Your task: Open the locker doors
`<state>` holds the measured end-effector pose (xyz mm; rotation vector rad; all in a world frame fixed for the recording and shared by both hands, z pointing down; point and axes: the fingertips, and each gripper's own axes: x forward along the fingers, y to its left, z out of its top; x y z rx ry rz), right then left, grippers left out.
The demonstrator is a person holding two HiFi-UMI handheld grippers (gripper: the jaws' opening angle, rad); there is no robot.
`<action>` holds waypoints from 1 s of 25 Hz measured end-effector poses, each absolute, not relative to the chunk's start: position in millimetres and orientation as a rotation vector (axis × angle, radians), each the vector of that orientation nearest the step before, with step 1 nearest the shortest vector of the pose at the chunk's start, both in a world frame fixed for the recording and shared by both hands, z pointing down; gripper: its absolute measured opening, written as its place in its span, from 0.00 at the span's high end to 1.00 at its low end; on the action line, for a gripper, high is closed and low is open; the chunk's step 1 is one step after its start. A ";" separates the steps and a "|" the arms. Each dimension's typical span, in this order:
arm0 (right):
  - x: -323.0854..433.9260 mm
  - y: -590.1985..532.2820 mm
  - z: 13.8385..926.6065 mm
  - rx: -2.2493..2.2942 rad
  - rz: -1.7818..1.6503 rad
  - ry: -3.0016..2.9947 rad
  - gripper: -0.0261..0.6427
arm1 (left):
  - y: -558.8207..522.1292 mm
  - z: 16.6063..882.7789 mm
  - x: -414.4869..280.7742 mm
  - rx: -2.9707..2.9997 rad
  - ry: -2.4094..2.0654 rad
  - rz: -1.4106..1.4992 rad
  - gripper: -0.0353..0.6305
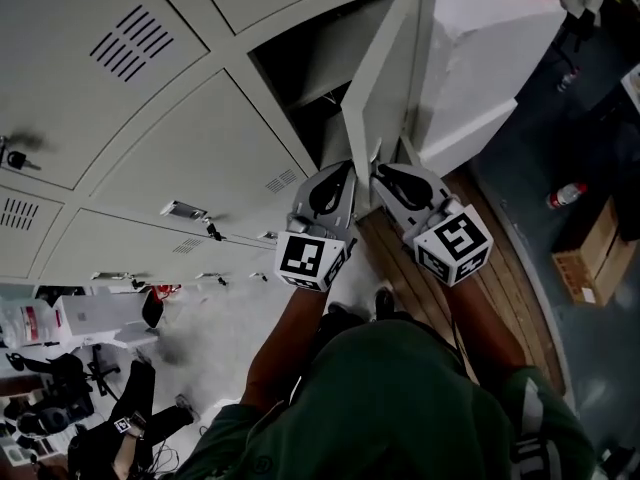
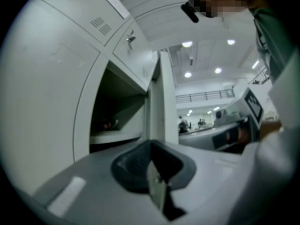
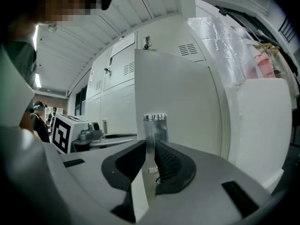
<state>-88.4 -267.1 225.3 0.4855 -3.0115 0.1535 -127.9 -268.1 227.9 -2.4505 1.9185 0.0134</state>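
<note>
The right hand-held gripper (image 3: 149, 156) has its jaws pinched almost together on the free edge of the open locker door (image 3: 183, 102). A metal latch plate (image 3: 155, 125) stands just ahead of them. The left hand-held gripper (image 2: 154, 165), just beside it, is closed on the same door's thin metal edge. The open compartment (image 2: 117, 111) lies beyond, to its left.

A workplace hall: rows of grey lockers (image 1: 190, 158), recessed ceiling lights (image 2: 187, 44), a balcony railing (image 2: 204, 96).
</note>
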 end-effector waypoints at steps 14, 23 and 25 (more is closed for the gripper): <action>2.8 -286.5 230.5 0.794 0.191 -2.953 0.88 | -290.4 236.3 -33.2 -2.629 1.675 -0.006 0.95; 51.3 -307.7 236.5 0.963 0.197 -2.897 0.88 | -313.3 245.3 11.2 -2.695 1.569 -0.050 0.95; 59.4 -309.8 234.3 0.990 0.188 -2.892 0.88 | -316.3 248.7 18.9 -2.717 1.559 -0.041 0.95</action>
